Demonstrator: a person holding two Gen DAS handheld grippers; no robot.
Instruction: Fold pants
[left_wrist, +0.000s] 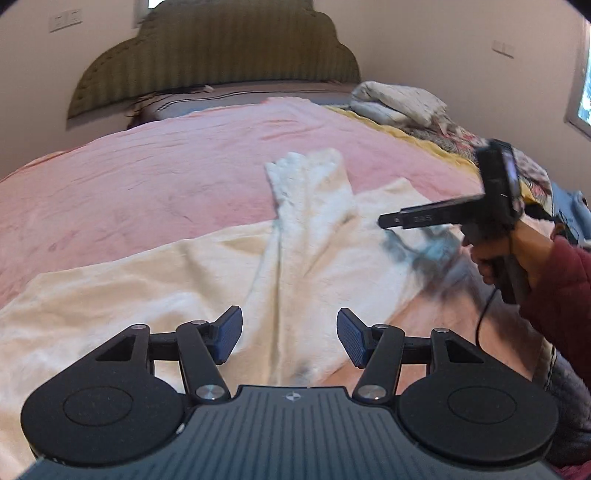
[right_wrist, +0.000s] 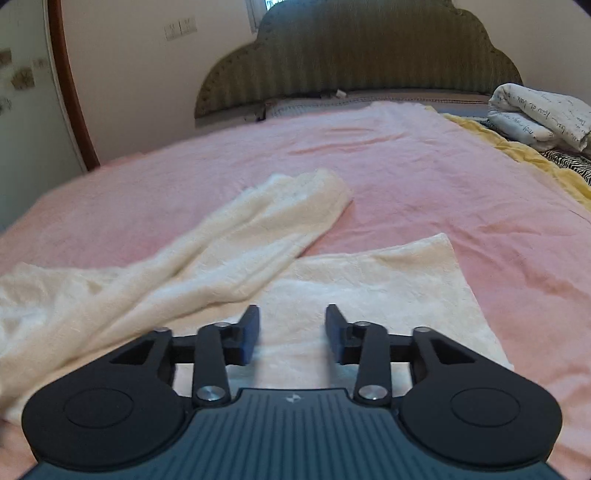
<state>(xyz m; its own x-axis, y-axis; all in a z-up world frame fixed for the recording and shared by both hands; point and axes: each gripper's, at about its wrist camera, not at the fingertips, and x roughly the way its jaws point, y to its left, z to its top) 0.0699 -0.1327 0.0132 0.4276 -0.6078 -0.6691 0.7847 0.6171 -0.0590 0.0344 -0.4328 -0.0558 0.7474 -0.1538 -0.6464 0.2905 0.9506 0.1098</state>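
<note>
Cream fuzzy pants (left_wrist: 303, 243) lie spread on the pink bedspread (left_wrist: 147, 177). One leg crosses over the other and points toward the headboard. My left gripper (left_wrist: 289, 334) is open and empty, low over the pants near their front edge. My right gripper (right_wrist: 291, 334) is open and empty, just above the flat lower leg (right_wrist: 388, 280); the upper leg (right_wrist: 258, 229) lies diagonally to its left. The right gripper also shows in the left wrist view (left_wrist: 384, 221), held by a hand in a red sleeve over the pants' right side.
A green padded headboard (right_wrist: 354, 55) stands at the far end. Folded white printed bedding (right_wrist: 543, 114) and a yellow blanket (right_wrist: 524, 151) lie on the bed's far right. A wooden frame (right_wrist: 70, 92) stands by the left wall.
</note>
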